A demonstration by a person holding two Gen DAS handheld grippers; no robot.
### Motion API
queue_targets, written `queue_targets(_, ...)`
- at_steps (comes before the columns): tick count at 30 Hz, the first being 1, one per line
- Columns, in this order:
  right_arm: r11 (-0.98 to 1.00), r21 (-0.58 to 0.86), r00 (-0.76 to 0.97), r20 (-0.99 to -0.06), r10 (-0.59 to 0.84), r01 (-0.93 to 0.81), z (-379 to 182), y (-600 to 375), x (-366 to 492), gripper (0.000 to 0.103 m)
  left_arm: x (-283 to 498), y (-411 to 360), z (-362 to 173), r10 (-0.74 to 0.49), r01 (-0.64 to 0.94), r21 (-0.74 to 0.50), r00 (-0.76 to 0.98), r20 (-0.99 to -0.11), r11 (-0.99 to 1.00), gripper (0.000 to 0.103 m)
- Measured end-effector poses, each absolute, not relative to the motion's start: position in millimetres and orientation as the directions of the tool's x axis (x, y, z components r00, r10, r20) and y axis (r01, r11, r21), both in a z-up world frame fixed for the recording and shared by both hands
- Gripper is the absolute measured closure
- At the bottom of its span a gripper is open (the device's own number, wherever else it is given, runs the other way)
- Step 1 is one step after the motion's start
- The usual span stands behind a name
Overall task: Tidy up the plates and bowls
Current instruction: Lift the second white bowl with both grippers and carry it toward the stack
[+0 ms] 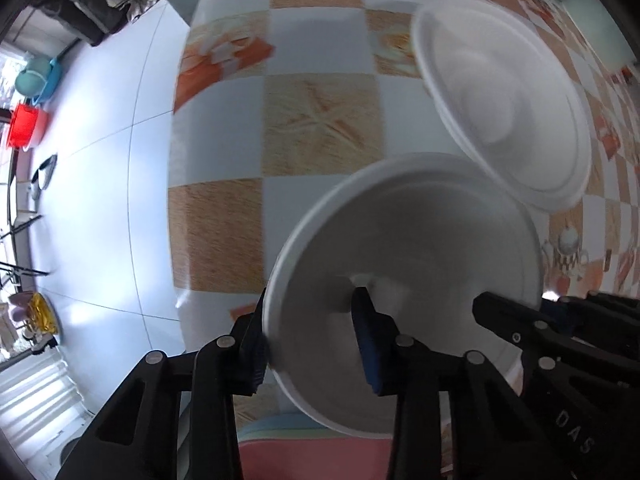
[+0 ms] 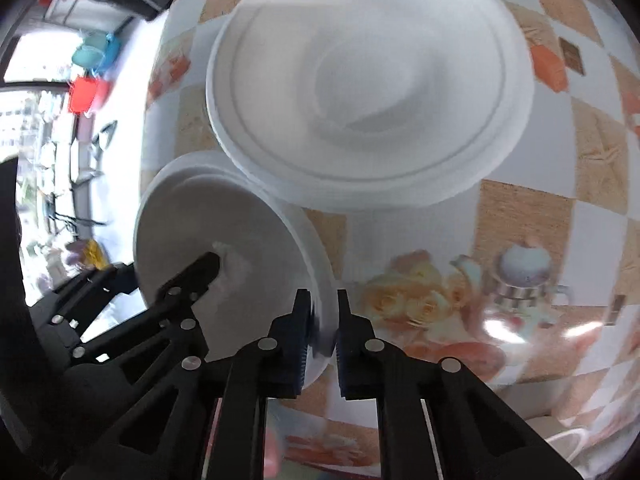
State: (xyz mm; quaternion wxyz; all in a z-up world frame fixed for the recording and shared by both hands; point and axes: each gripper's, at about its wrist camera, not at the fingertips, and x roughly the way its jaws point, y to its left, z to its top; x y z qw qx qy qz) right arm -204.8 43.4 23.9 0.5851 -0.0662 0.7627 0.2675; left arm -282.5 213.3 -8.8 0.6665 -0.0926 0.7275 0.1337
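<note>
A white bowl (image 1: 412, 248) is held tilted above the checked tablecloth (image 1: 320, 116), near the table's front edge. My left gripper (image 1: 312, 328) has one finger outside the bowl's left rim and one inside, closed on the wall. My right gripper (image 2: 324, 328) pinches the opposite rim of the same bowl (image 2: 224, 240). The right gripper's fingers (image 1: 520, 324) show at the bowl's right edge in the left wrist view. A stack of white plates with a bowl in it (image 2: 368, 92) lies on the table just beyond; it also shows in the left wrist view (image 1: 508, 108).
The table's left edge drops to a pale tiled floor (image 1: 100, 120). A red box (image 1: 24, 128) and a teal basin (image 1: 32, 80) stand far off on the floor. A pale green object (image 1: 596, 28) lies at the table's far right.
</note>
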Motion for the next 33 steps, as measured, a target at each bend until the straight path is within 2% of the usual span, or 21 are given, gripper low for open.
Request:
queue_targets(12, 0.894, 0.234, -0.288, -0.949, 0.125, -0.382, 23, -45, -181, 0.09, -266, 122, -12, 0.001, -0.231, 0.024, -0.098, -0.995, 0.973, 0.062)
queue_targets(27, 0.934, 0.231, -0.271, -0.95, 0.155, -0.274, 20, -127, -157, 0.09, -211, 46, -12, 0.01, -0.152, 0.02, -0.066, -0.998, 0.988, 0.062)
queue_targets(33, 0.935, 0.241, -0.264, -0.949, 0.171, -0.259, 21, -119, -165, 0.09, -203, 17, -12, 0.008, -0.157, 0.018, -0.062, -0.998, 0.988, 0.062)
